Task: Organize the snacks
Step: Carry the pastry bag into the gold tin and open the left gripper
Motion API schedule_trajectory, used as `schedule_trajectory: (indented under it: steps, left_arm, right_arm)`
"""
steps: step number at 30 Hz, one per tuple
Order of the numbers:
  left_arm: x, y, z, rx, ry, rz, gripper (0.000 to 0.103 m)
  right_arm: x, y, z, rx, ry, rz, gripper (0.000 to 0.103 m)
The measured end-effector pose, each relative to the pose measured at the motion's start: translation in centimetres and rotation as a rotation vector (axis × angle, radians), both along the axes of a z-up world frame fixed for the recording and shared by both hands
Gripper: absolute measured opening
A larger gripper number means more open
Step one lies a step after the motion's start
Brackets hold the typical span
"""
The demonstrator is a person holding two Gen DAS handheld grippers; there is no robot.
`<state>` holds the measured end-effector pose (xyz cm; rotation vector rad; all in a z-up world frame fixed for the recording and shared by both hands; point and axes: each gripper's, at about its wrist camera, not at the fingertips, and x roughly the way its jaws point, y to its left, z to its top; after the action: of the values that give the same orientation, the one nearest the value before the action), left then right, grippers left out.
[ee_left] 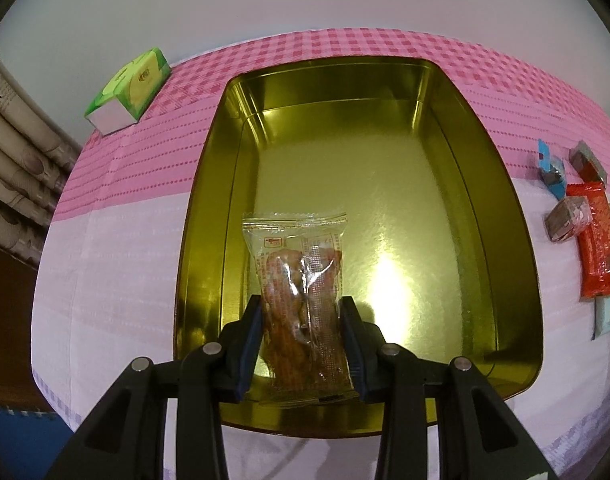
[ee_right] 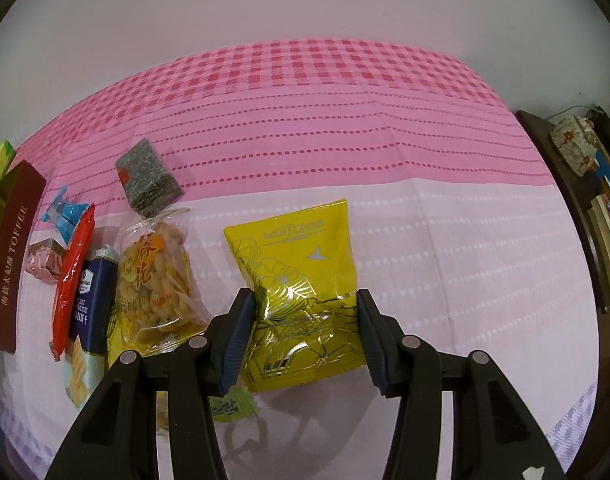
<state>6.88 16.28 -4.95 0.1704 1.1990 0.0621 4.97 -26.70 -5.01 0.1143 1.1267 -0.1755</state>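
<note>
My left gripper [ee_left: 301, 340] is shut on a clear packet of brown snack [ee_left: 301, 280] and holds it over the near end of the gold tin [ee_left: 501, 216]. The tin holds nothing else that I can see. My right gripper [ee_right: 305, 328] is shut on a yellow packet with gold line art [ee_right: 301, 292] and holds it above the tablecloth. To its left lie several loose snacks: a clear bag of fried twists [ee_right: 157, 276], a navy cracker pack [ee_right: 93, 300], a red bar [ee_right: 71, 276], a blue wrapper [ee_right: 65, 216], a dark speckled packet [ee_right: 149, 176] and a small green packet [ee_right: 229, 406].
A pink checked tablecloth [ee_right: 345, 120] covers the table. A green tissue box [ee_left: 129, 88] stands at the far left of the tin. The tin's maroon toffee wall [ee_right: 9, 256] stands left of the snacks. Red, blue and brown snacks [ee_left: 593, 236] lie right of the tin. Shelves [ee_right: 601, 216] stand at the right.
</note>
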Motion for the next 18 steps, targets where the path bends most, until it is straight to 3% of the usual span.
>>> schedule_trajectory:
  steps: [12, 16, 18]
  left_arm:
    - [-0.4, -0.5, -0.2, 0.042, -0.012, -0.016, 0.039]
    - [-0.9, -0.8, 0.8, 0.035, -0.048, -0.027, 0.049]
    - [-1.1, -1.0, 1.4, 0.014, -0.064, -0.039, 0.05]
  right_arm:
    - [-0.3, 0.5, 0.2, -0.019, 0.002, -0.025, 0.047]
    - [-0.6, 0.6, 0.4, -0.023, -0.011, -0.031, 0.047]
    - [-0.8, 0.7, 0.6, -0.027, -0.02, -0.032, 0.047]
